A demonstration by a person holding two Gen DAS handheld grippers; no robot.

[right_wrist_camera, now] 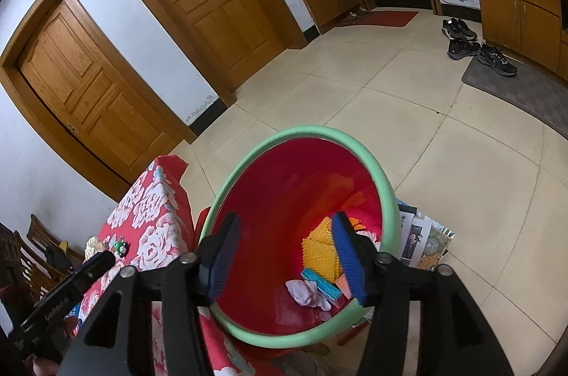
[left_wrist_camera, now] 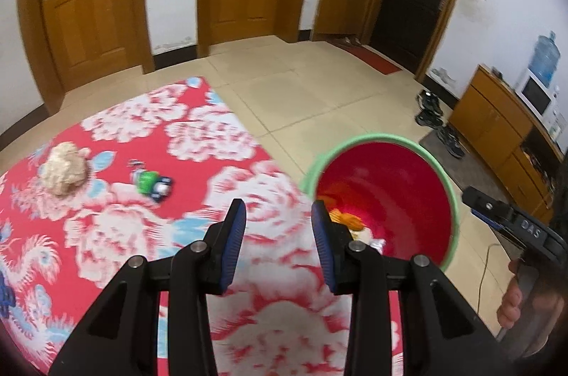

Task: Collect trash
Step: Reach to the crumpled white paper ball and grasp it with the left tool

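The red bin with the green rim (right_wrist_camera: 385, 188) stands on the tiled floor, hard against the corner of the table under its red flowered cloth (left_wrist_camera: 149, 141). Its mouth faces straight up, its long axis upright. It already holds an orange spiky sheet, a teal box and a wad of pale tissue.

The right gripper (right_wrist_camera: 287, 255) hangs over the bin's mouth with its jaws apart and nothing between them; whatever it carried looks to be down among the rest.

The left gripper (left_wrist_camera: 278, 243) is over the cloth, jaws parted and empty, aimed down across the table toward the two pieces not yet collected.

The crumpled paper ball (left_wrist_camera: 64, 172) lies near the far left of the cloth, roundish, with no real long axis.

The small green wrapper (left_wrist_camera: 152, 184) lies flat just to its right, its length running slantwise from upper left to lower right.

To do this well, I'd say take the wrapper across its narrow width, and close gently on the ball so it doesn't squirt out.
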